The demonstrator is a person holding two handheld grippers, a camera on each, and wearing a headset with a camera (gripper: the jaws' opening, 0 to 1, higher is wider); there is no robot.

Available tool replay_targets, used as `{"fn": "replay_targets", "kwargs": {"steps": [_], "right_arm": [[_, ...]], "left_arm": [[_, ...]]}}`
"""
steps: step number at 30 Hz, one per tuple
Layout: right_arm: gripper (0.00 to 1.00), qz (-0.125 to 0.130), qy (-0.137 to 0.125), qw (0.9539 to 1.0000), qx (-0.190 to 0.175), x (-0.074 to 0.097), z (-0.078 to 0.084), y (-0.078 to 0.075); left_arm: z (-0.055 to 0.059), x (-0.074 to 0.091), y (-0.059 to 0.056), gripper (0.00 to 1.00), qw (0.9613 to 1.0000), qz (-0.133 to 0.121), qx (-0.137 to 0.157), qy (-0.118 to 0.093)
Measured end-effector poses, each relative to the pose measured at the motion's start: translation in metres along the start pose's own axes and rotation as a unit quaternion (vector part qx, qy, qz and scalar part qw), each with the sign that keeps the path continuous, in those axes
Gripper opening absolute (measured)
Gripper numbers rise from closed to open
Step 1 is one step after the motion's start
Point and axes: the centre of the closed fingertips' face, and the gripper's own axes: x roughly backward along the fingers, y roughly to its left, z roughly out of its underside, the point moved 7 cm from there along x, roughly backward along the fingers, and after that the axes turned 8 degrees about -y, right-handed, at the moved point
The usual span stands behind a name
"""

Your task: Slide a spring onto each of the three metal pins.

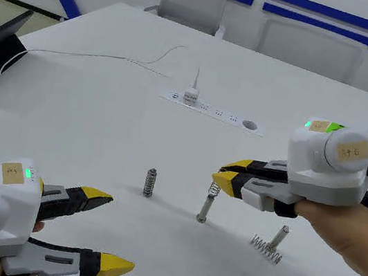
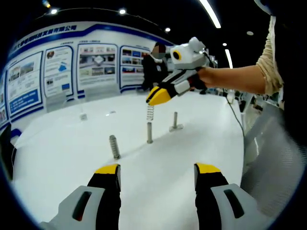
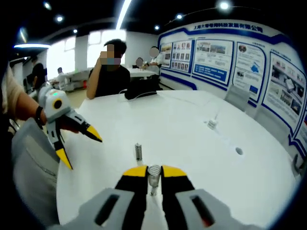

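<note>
Got the right tongs [image 1: 223, 172] squeezed nearly shut on a spring [image 1: 213, 190], lower end right at the tip of the middle pin [image 1: 203, 212]. Got the left tongs [image 1: 111, 233] gaping wide, nothing in them, low by the near edge of the desk [image 1: 89, 116]. Can see the left pin [image 1: 149, 182] already wearing one. Spotted a loose spring [image 1: 265, 247] lying at the foot of the bare right pin [image 1: 281, 236]. Loads of bare white around, with a power strip [image 1: 211, 110] well off toward the far edge.
</note>
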Motion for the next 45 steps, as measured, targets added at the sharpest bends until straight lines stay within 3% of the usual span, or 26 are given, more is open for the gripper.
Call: {"fn": "replay_targets", "kwargs": {"steps": [45], "right_arm": [[0.12,0.01,0.035,0.9992,-0.019,-0.022,0.038,-0.001]], "left_arm": [[0.002,-0.003,0.002,0.61,1.0,0.006,0.004,0.005]]}}
